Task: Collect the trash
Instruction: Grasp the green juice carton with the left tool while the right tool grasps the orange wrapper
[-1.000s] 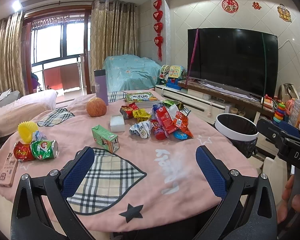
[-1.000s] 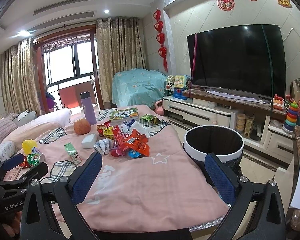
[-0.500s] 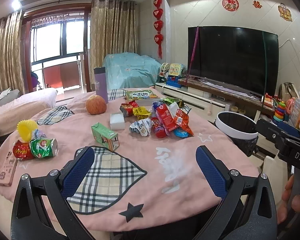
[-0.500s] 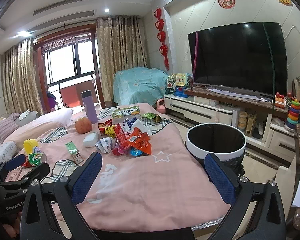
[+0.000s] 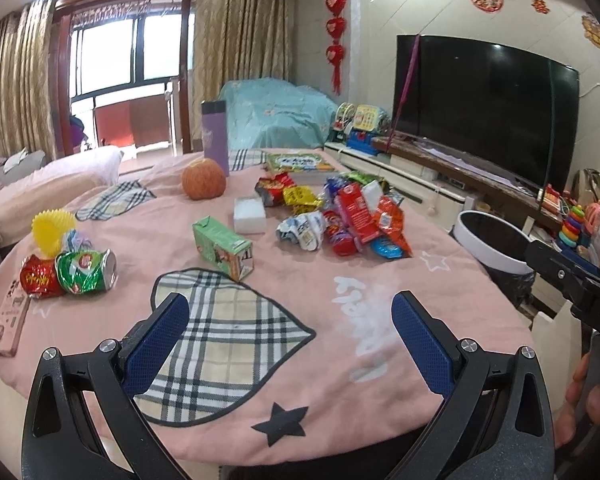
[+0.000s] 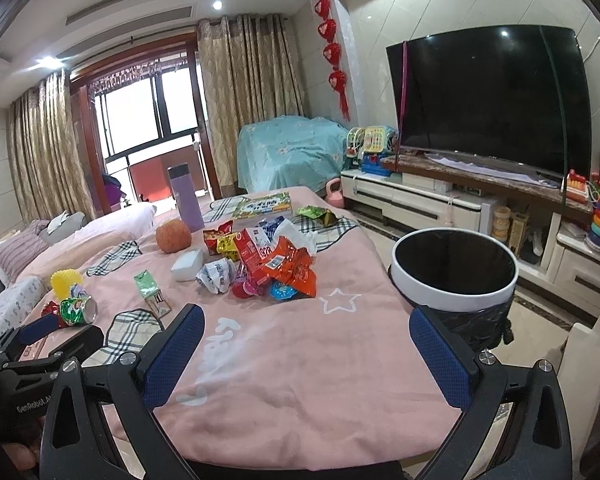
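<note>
A pile of snack wrappers (image 5: 352, 216) (image 6: 276, 260) lies in the middle of the pink-covered table (image 5: 340, 300). A green drink carton (image 5: 222, 248) (image 6: 152, 292) lies nearer me, with a crumpled white wrapper (image 5: 302, 230) beside the pile. Crushed green and red cans (image 5: 70, 276) (image 6: 74, 310) lie at the left edge. A white-rimmed bin with a black bag (image 6: 454, 272) (image 5: 496, 240) stands off the table's right side. My left gripper (image 5: 290, 320) and right gripper (image 6: 306, 336) are both open and empty above the near table edge.
An orange fruit (image 5: 203, 179), a purple flask (image 5: 215, 138), a white box (image 5: 250, 214), a book (image 5: 300, 162), a yellow cup (image 5: 54, 232) and a pink remote (image 5: 8, 320) are on the table. A TV (image 6: 488, 100) and its stand are at the right.
Both grippers have shifted slightly toward the table and up a little. Both stay open and nothing on the table has moved.
</note>
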The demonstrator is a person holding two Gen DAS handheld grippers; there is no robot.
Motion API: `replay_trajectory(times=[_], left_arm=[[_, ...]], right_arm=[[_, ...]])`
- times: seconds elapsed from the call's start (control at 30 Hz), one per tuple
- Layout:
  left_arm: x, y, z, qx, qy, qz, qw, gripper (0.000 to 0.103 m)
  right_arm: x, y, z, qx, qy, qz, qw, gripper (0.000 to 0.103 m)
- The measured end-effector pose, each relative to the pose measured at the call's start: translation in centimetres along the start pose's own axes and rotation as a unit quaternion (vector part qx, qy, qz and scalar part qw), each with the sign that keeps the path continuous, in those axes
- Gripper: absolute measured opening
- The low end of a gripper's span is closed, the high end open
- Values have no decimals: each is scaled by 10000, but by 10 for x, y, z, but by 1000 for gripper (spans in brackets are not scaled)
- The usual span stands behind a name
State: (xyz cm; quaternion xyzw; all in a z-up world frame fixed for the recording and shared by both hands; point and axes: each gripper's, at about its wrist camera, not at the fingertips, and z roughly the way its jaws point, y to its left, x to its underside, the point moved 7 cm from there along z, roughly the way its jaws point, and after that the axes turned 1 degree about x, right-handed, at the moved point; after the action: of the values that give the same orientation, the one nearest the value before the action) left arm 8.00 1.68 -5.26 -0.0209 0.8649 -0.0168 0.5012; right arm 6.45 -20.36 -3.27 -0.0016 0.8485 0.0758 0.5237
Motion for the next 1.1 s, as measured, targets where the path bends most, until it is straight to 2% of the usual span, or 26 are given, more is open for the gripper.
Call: replay_trajectory(times=[0.57, 0.9, 1.0, 1.1], left_arm=[[-3, 32, 73, -332, 668, -367, 9965, 103], [-11, 56, 124, -664, 1133, -627, 9894, 103], [-13, 64, 139, -783, 1215, -687, 9871, 103], [-17, 73, 152, -834, 1252, -826, 9852, 103]], right_arm=[[0, -1, 71, -347, 636, 83, 9973, 103], [-11, -4, 121, -419, 919, 146, 9948, 102], [-15, -8, 137, -423, 1041, 224, 9934, 98], [-18, -11, 155, -469, 1178, 348, 9913, 86]])
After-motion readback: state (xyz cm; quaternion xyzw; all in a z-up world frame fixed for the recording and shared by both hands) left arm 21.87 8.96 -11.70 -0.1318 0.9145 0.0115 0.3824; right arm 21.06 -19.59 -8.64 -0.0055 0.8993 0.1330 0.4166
